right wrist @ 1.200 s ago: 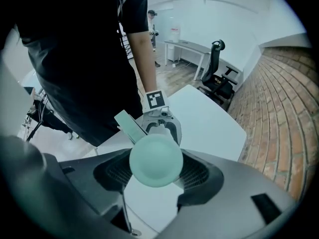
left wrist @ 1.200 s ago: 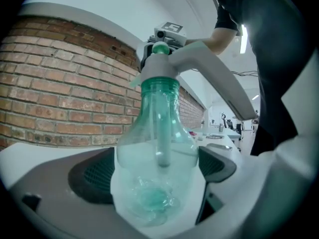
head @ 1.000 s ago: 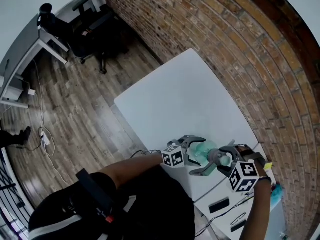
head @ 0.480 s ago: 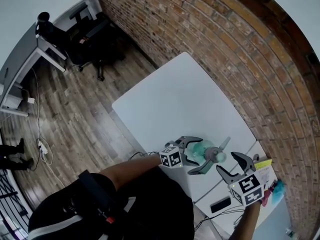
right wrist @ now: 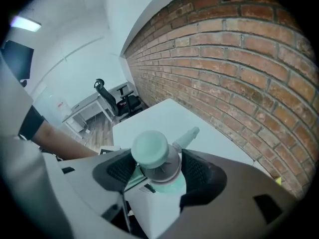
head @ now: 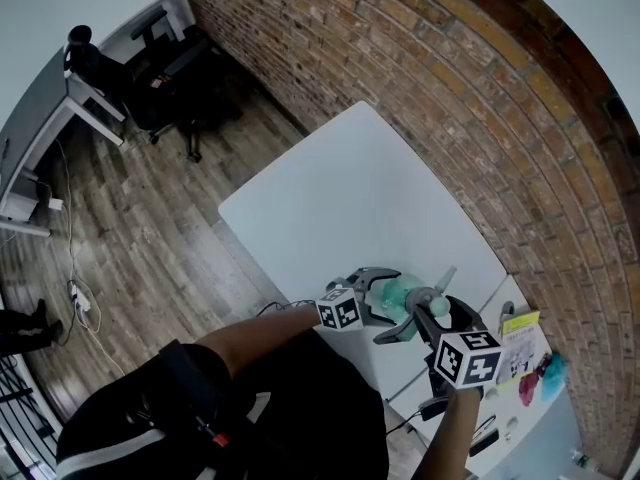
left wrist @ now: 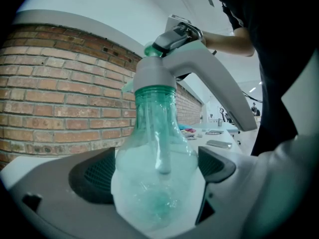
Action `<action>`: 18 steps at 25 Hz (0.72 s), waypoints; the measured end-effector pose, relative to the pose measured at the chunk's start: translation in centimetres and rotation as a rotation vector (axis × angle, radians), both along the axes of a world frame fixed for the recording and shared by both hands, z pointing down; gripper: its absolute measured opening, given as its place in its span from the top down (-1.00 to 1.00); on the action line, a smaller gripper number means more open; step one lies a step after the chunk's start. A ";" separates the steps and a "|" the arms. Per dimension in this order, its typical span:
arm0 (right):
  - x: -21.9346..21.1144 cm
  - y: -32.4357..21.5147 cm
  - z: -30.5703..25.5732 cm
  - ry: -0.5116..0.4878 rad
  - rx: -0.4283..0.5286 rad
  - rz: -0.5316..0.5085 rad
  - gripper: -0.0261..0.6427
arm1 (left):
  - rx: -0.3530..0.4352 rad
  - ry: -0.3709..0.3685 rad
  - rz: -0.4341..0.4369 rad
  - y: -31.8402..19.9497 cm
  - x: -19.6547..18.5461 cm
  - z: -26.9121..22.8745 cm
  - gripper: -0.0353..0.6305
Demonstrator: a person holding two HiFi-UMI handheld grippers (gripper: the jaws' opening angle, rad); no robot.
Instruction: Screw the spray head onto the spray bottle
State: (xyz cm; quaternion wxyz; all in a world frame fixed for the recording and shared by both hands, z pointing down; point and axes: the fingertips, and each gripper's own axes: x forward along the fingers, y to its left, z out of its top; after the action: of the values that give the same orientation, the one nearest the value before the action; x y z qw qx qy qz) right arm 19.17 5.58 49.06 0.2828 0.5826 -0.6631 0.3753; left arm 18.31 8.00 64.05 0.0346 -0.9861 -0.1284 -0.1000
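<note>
A translucent teal spray bottle (left wrist: 157,178) is held up over the near edge of the white table (head: 350,198). My left gripper (left wrist: 154,171) is shut on its round body, one pad on each side. The spray head (right wrist: 152,151), with a teal top, grey collar and pale nozzle, sits on the bottle's neck. My right gripper (right wrist: 157,173) comes in from the right and is shut on the grey collar. In the head view the left gripper (head: 388,306), the bottle (head: 400,290) and the right gripper (head: 432,315) bunch together, with the spray head (head: 434,296) between the right jaws.
A brick wall (head: 480,98) runs along the table's far side. A second table at the right carries a printed sheet (head: 520,350), a teal and pink item (head: 545,376) and small dark objects. Office chairs (head: 170,68) and a desk stand on the wooden floor at the far left.
Half a second ago my right gripper hung open, off to the right of the spray head. It has come back in and shut on the collar. The left gripper kept hold of the bottle.
</note>
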 end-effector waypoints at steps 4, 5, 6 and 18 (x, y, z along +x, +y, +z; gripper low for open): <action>0.4 -0.4 0.9 0.030 -0.018 0.039 0.11 | -0.001 0.001 -0.009 0.1 0.0 0.0 -0.66; 0.3 -0.5 0.9 0.040 -0.023 0.030 0.11 | 0.000 0.001 -0.012 0.1 0.0 0.0 -0.66; 0.1 -0.5 1.0 0.051 -0.031 0.013 0.11 | 0.001 0.002 -0.013 0.1 0.0 0.0 -0.66; -1.2 0.3 1.8 0.187 -0.197 -0.483 0.11 | -0.029 0.004 -0.010 0.0 -0.2 0.0 -0.65</action>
State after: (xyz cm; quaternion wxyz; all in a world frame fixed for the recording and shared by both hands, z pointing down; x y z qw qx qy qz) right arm 17.99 5.84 50.90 0.4793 0.4094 -0.7141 0.3046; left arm 18.14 8.03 64.07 0.0201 -0.9872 -0.1250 -0.0965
